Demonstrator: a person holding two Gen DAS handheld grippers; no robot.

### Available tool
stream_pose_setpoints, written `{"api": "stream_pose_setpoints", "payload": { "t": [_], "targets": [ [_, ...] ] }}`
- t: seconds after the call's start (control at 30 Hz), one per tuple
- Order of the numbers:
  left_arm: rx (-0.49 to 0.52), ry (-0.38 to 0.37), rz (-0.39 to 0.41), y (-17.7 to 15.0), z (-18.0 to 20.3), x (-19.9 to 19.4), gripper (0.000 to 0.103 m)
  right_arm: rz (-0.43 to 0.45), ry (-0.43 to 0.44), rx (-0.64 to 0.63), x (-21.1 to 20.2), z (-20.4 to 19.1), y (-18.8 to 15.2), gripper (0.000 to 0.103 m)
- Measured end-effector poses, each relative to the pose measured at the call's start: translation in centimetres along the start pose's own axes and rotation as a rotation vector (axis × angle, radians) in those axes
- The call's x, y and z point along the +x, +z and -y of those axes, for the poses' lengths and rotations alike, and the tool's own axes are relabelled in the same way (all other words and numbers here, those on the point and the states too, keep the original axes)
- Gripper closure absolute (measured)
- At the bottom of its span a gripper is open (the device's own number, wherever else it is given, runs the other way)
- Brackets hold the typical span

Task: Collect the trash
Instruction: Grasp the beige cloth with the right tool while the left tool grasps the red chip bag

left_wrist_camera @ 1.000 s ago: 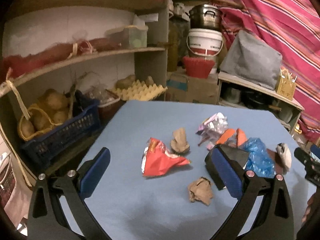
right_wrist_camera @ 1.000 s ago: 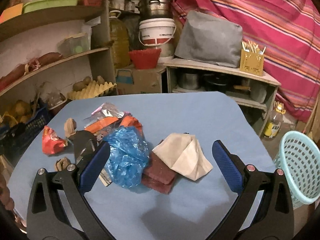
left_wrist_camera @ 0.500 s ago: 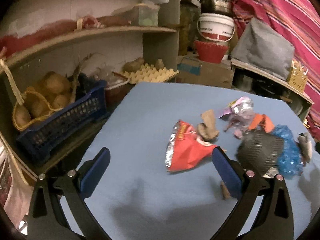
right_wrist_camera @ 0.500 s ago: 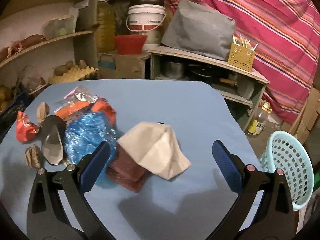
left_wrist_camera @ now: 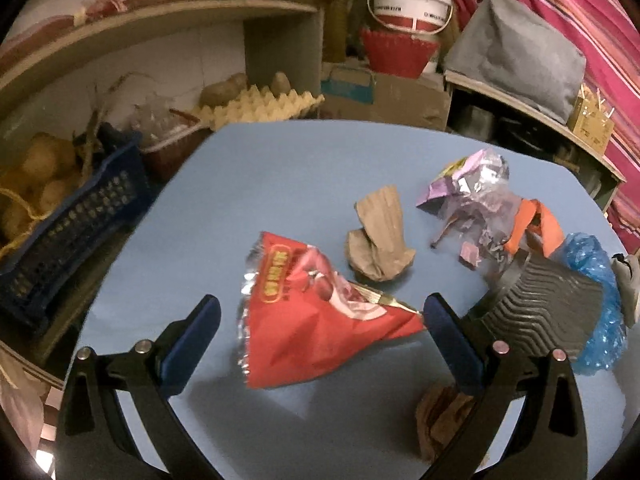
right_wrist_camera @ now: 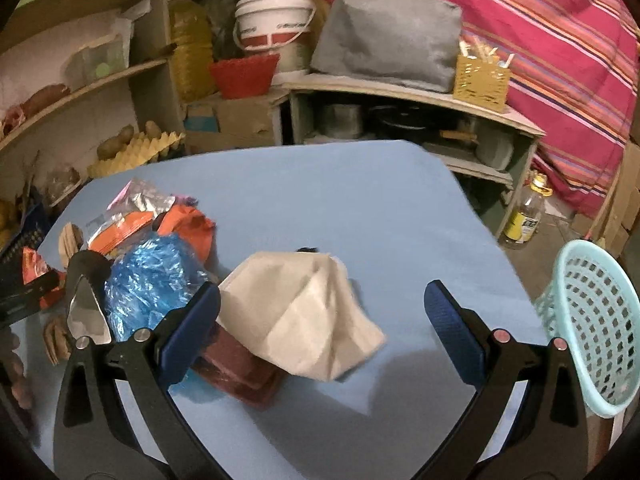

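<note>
My left gripper (left_wrist_camera: 320, 316) is open with a red foil snack wrapper (left_wrist_camera: 312, 316) lying between its fingers on the blue table (left_wrist_camera: 256, 184). Beyond lie a crumpled brown paper (left_wrist_camera: 380, 244), a purple foil wrapper (left_wrist_camera: 468, 180), an orange wrapper (left_wrist_camera: 532, 224), a blue plastic bag (left_wrist_camera: 600, 304) and a black ribbed cup (left_wrist_camera: 544, 312). My right gripper (right_wrist_camera: 322, 316) is open around a cream paper piece (right_wrist_camera: 304, 312) that rests on a maroon pad (right_wrist_camera: 240, 372). The blue bag (right_wrist_camera: 152, 276) is to its left. A turquoise mesh basket (right_wrist_camera: 596, 328) stands off the table's right edge.
Shelves on the left hold a blue crate (left_wrist_camera: 68, 220) of potatoes and an egg tray (left_wrist_camera: 256, 108). A white bucket (right_wrist_camera: 276, 20), a red basket (right_wrist_camera: 244, 74) and a grey cover (right_wrist_camera: 384, 28) sit behind. A bottle (right_wrist_camera: 524, 216) stands on the floor.
My left gripper has moved forward and down so the red wrapper now lies between its fingers. My right gripper has closed in on the cream paper piece. Both stay open.
</note>
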State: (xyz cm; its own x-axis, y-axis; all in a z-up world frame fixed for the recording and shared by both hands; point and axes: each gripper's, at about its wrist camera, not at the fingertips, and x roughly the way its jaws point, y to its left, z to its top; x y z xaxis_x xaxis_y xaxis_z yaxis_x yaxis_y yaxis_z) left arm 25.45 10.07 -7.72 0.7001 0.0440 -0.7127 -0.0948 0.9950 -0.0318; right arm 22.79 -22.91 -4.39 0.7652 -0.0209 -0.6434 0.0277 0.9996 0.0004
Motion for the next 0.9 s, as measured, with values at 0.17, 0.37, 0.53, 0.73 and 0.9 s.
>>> {"api": "stream_pose_setpoints", "payload": {
  "t": [0.17, 0.37, 0.53, 0.73, 0.9],
  "targets": [
    [-0.040, -0.035, -0.034, 0.3, -0.9, 1.3, 0.007, -0.044, -0.014, -0.033, 2.2, -1.2, 0.4, 0.004],
    [-0.040, -0.066, -0.059, 0.1, -1.5, 1.6, 0.035, -0.118, -0.007, 0.025, 3.6, 0.1, 0.4, 0.020],
    [0.005, -0.033, -0.025, 0.0, -0.9, 0.8, 0.037, -0.129, 0.031, -0.008, 3.4, -0.1, 0.2, 0.047],
    [0.029, 0.013, 0.011, 0.2, -0.7, -0.8, 0.041, -0.096, 0.086, -0.034, 2.7, 0.1, 0.4, 0.077],
    [0.025, 0.037, 0.051, 0.7, -0.8, -3.0, 0.041, -0.004, 0.083, -0.052, 0.1, 0.8, 1.0, 0.079]
  ]
}}
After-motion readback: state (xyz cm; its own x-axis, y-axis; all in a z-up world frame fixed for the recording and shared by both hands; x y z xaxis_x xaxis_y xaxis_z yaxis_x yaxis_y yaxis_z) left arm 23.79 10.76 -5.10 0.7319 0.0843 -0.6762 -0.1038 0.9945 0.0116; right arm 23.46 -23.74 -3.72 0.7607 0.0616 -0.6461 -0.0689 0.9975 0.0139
